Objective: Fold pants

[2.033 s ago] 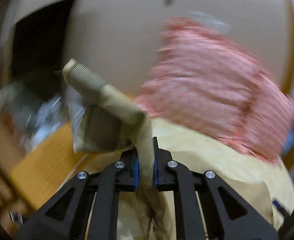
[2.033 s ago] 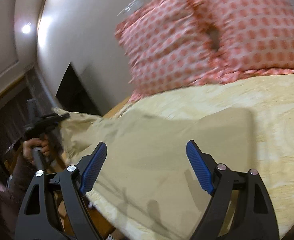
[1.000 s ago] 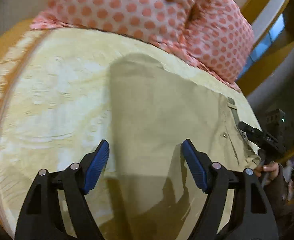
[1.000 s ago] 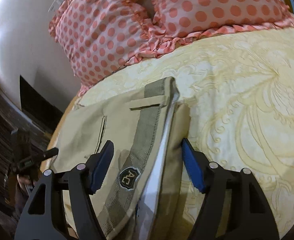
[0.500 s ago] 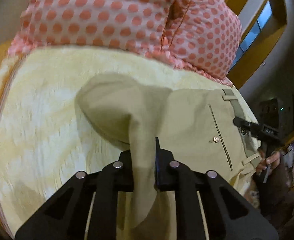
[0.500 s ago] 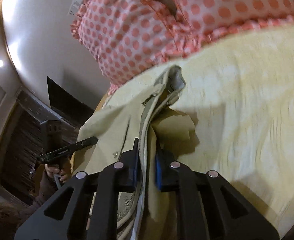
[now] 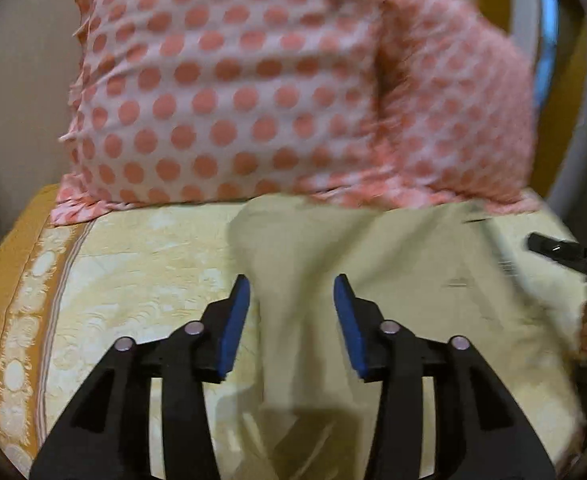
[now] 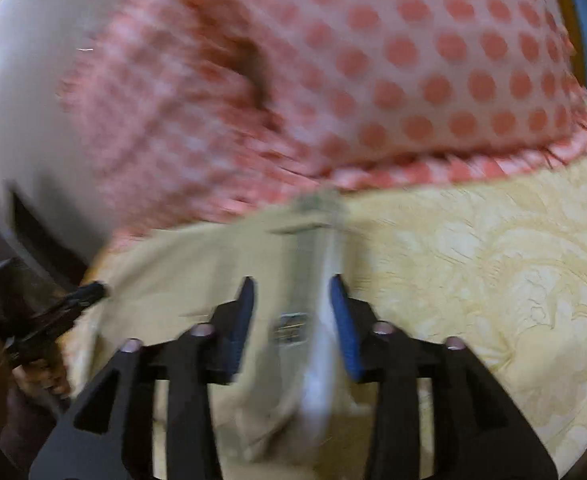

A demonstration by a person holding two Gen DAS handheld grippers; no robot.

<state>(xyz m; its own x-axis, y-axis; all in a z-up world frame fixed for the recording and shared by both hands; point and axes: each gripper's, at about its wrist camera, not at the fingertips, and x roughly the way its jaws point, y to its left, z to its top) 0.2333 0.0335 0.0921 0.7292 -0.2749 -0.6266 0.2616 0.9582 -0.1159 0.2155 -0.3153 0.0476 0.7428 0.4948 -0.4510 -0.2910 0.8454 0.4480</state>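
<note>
The khaki pants (image 7: 373,264) lie on the yellow patterned bedspread (image 7: 133,264). In the left wrist view my left gripper (image 7: 291,312) is open, its blue pads on either side of a raised fold of the pants. In the right wrist view my right gripper (image 8: 293,312) is open around the waistband end (image 8: 313,264), where a small label (image 8: 291,328) shows. The fabric runs between the pads without being pinched. Both views are motion-blurred.
Two pink polka-dot pillows (image 7: 253,88) stand at the head of the bed, just beyond the pants; they also show in the right wrist view (image 8: 373,80). The other gripper and hand appear at the edge of each view (image 7: 565,256) (image 8: 53,312). An orange bed border (image 7: 9,280) runs on the left.
Half a second ago both grippers were shut on the pants and lifting them. Now both have opened and the fabric has dropped back on the bed, nearer the pillows.
</note>
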